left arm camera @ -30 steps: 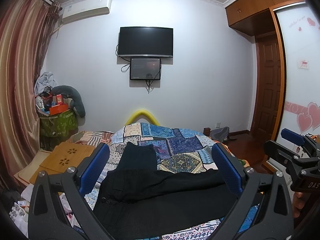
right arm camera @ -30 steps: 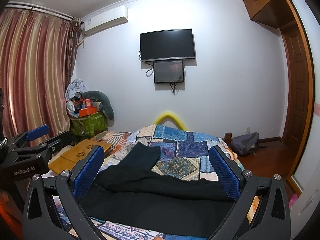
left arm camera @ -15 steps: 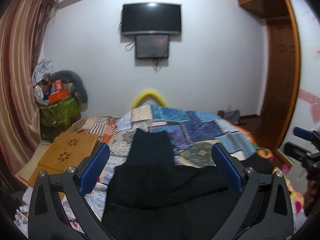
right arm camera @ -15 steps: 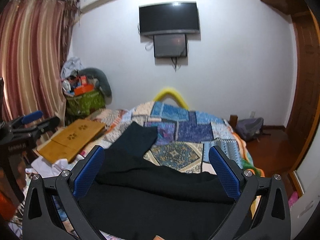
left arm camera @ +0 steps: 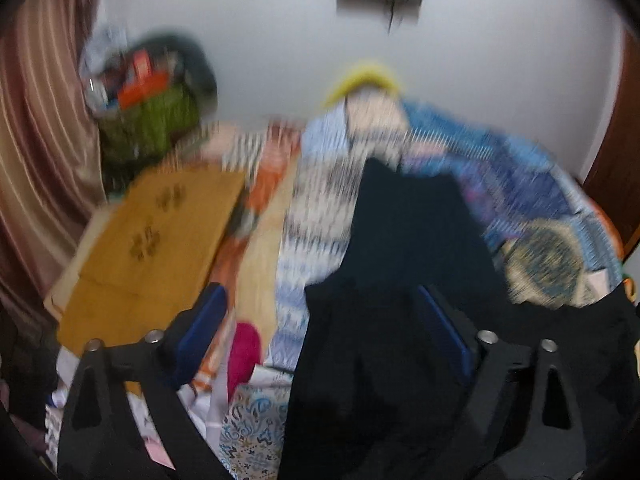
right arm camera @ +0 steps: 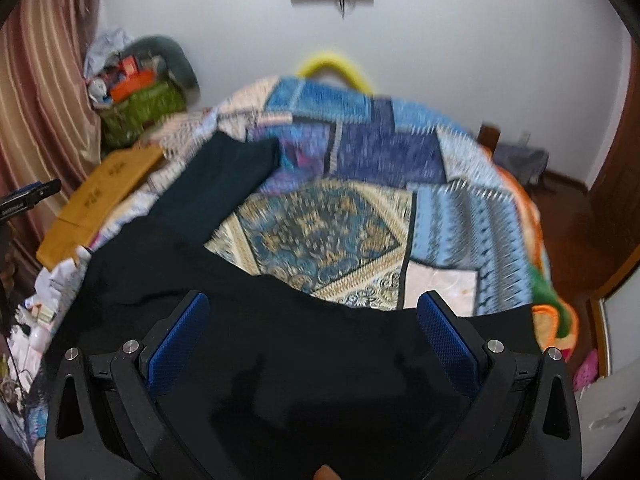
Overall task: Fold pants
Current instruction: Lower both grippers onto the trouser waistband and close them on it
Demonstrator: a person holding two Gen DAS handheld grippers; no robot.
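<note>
Patchwork bedding (right arm camera: 360,184) in blues and creams covers the bed, with a white wall behind it and striped curtains (left arm camera: 36,152) hanging on the left. Both of my views are smeared with blur, the left one worse.

Spread across the near part of the quilt are the black pants (right arm camera: 280,340), one leg reaching away toward the far left of the bed and the wider part lying close under both cameras. In the left wrist view the same pants (left arm camera: 404,248) fill the middle and right of the picture.

My left gripper (left arm camera: 324,320) is tilted down at the bed edge, its jaws closing but wide apart; the blue pads press on nothing that I can make out (the right finger sits over black cloth, the left over the bedside clutter). My right gripper (right arm camera: 312,324) hangs over the pants with its jaws spread wide, black fabric showing between the blue fingers (right arm camera: 448,336) but not pinched.

A wooden lap desk (left arm camera: 152,232) lies left of the bed, a green box (right arm camera: 136,108) of odds and ends beyond it.
</note>
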